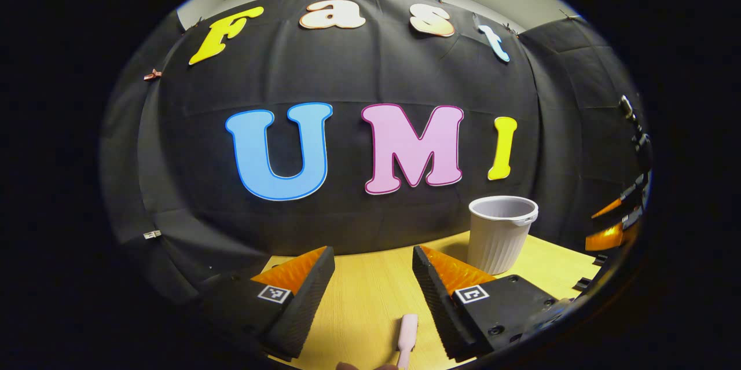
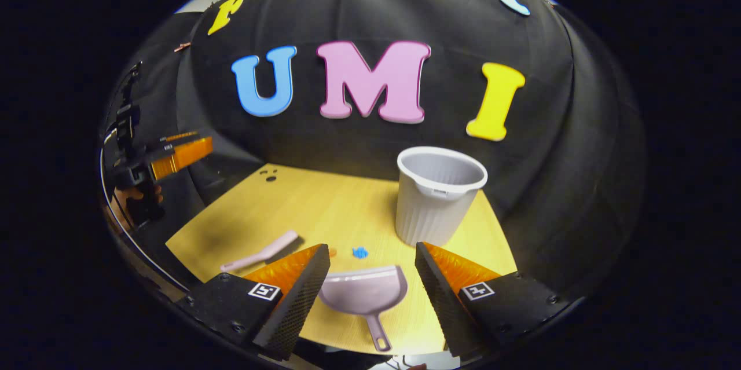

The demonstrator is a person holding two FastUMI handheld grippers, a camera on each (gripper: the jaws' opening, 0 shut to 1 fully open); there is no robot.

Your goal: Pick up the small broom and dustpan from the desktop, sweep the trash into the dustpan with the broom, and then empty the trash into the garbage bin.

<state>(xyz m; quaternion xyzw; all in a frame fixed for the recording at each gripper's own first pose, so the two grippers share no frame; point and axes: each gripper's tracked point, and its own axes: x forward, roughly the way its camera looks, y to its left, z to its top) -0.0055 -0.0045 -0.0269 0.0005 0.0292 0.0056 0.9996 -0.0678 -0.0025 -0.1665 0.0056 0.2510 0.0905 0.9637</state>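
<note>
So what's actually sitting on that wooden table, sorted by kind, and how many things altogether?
Bins: 1, the pale ribbed bin
Dustpans: 1, the dustpan lying flat
Brooms: 1, the pink broom lying flat
Scraps of trash: 1 clear, a small blue scrap; something orange beside it is half hidden
Total: 4 things on the table

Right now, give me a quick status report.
Both grippers open, holding nothing. Right gripper above dustpan; left gripper over broom handle. Blue trash unswept, bin upright.
</note>
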